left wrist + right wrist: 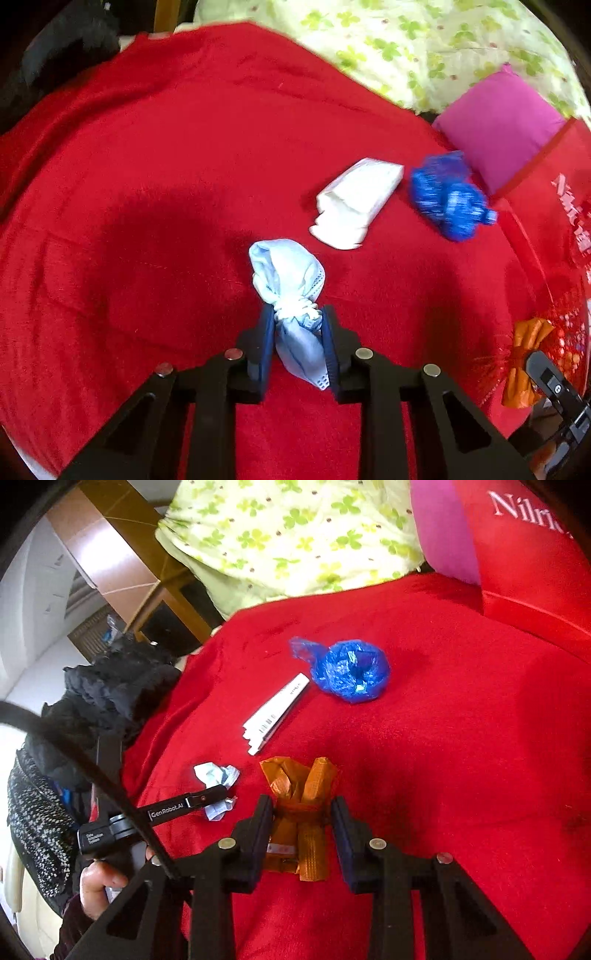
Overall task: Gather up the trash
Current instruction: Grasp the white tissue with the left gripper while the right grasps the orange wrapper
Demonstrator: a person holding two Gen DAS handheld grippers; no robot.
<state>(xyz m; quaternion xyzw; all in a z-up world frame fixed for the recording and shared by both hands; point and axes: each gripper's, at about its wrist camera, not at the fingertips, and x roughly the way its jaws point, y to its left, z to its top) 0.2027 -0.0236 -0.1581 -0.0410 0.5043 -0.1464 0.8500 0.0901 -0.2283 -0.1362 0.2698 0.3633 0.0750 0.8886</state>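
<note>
My left gripper is shut on a crumpled pale blue face mask, pinched at its middle just over the red blanket. My right gripper is shut on a crumpled orange wrapper; the wrapper also shows in the left wrist view. A white flat paper package and a blue plastic wad lie further out; they show in the right wrist view as the package and the wad. The left gripper with the mask shows in the right wrist view.
A red bag with white lettering stands at the right, a magenta cushion behind it. A green clover-print quilt lies at the back. Dark clothing sits at the blanket's left edge.
</note>
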